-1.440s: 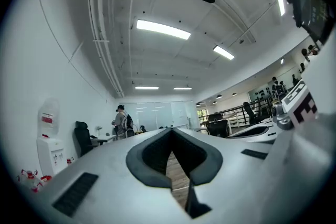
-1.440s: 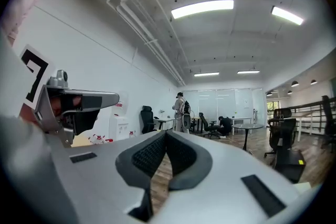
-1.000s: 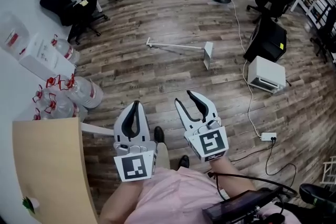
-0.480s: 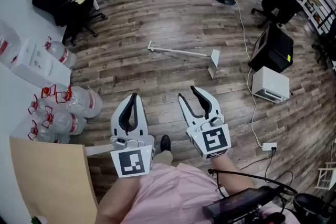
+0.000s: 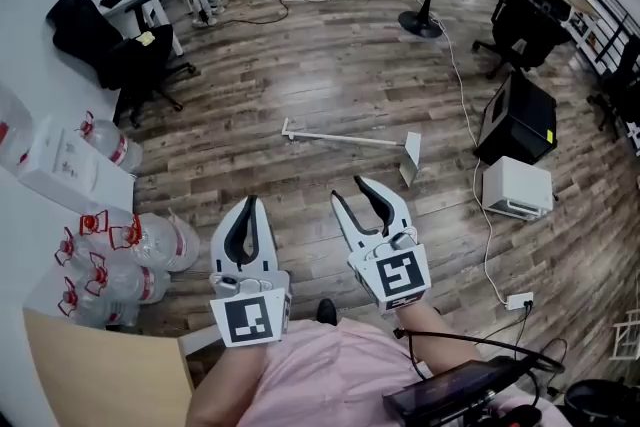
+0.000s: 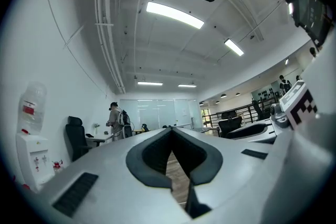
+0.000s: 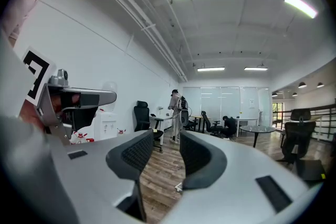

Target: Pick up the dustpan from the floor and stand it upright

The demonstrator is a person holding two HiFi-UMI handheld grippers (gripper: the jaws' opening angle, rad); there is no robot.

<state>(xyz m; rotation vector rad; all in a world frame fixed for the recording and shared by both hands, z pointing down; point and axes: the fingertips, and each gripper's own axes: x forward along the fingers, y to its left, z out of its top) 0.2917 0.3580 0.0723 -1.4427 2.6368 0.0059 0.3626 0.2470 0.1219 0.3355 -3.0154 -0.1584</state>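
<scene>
Wood floor (image 5: 330, 65). Dustpan (image 5: 350, 139) lies flat at 12 o'clock from both grippers, well apart, untouched. Right gripper (image 5: 352, 193) jaws parted, nothing between. Left gripper (image 5: 248, 207) tips together, empty. Step looks like approach. Next probably: move toward 12, bend, grab the long handle.

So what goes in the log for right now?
dustpan: flat on floor, untouched | left gripper: shut, empty | right gripper: open, empty
</scene>
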